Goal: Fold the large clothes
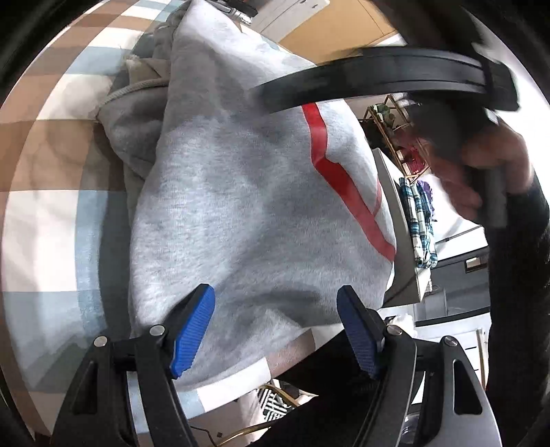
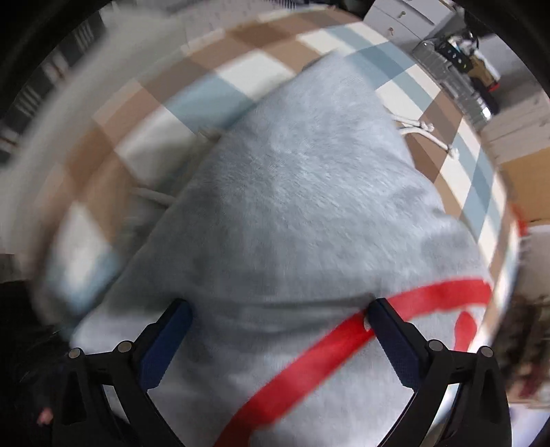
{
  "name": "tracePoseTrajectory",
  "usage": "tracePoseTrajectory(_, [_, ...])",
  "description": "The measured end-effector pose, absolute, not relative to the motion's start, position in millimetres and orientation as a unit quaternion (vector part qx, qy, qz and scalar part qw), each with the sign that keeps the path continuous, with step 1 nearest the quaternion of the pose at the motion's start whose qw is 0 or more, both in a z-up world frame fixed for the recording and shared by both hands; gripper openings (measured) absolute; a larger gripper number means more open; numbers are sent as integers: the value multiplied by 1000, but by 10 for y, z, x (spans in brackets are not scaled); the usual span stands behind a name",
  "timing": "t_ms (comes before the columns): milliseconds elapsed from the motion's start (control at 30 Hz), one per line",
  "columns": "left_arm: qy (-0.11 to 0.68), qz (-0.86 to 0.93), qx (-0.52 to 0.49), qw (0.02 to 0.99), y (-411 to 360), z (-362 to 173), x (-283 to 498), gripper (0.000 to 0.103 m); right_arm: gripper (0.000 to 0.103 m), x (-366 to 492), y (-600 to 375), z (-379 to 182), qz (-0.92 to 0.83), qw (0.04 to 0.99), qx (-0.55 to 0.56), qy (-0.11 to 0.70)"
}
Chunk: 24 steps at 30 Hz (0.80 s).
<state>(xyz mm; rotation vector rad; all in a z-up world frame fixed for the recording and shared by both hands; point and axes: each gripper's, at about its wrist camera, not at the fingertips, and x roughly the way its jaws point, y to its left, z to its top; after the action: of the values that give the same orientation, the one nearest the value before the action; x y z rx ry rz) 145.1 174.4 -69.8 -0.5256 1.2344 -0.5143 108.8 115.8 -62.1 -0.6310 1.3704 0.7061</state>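
A grey hoodie (image 1: pixel 240 192) with a red stripe (image 1: pixel 343 172) lies folded on a checked bedcover (image 1: pixel 48 213). Its hood and a drawstring (image 1: pixel 130 89) bunch at the far left. My left gripper (image 1: pixel 275 292) stands open over the hoodie's near edge, blue pads (image 1: pixel 192 330) wide apart and gripping nothing. The right tool's black body (image 1: pixel 395 74) crosses the upper right, held by a hand (image 1: pixel 481 172). In the blurred right wrist view, my right gripper (image 2: pixel 279 304) points down at the hoodie (image 2: pixel 302 206), open, with the red stripe (image 2: pixel 326 347) running under its fingers.
White drawstring cords (image 2: pixel 426 132) lie on the bedcover (image 2: pixel 247 72) beyond the hoodie. The bed's edge runs close to the hoodie's right side (image 1: pixel 409 240), with hung clothes (image 1: pixel 421 223) and floor beyond. A silver device (image 2: pixel 457 72) and white drawers (image 2: pixel 405 17) stand past the bed.
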Motion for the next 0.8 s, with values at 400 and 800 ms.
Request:
tracePoseTrajectory(400, [570, -220, -283, 739, 2007, -749, 1461, 69, 103, 235, -90, -1078, 440, 535, 93, 715])
tracePoseTrajectory(800, [563, -221, -329, 725, 2215, -732, 1471, 69, 103, -67, 176, -641, 426, 582, 52, 690])
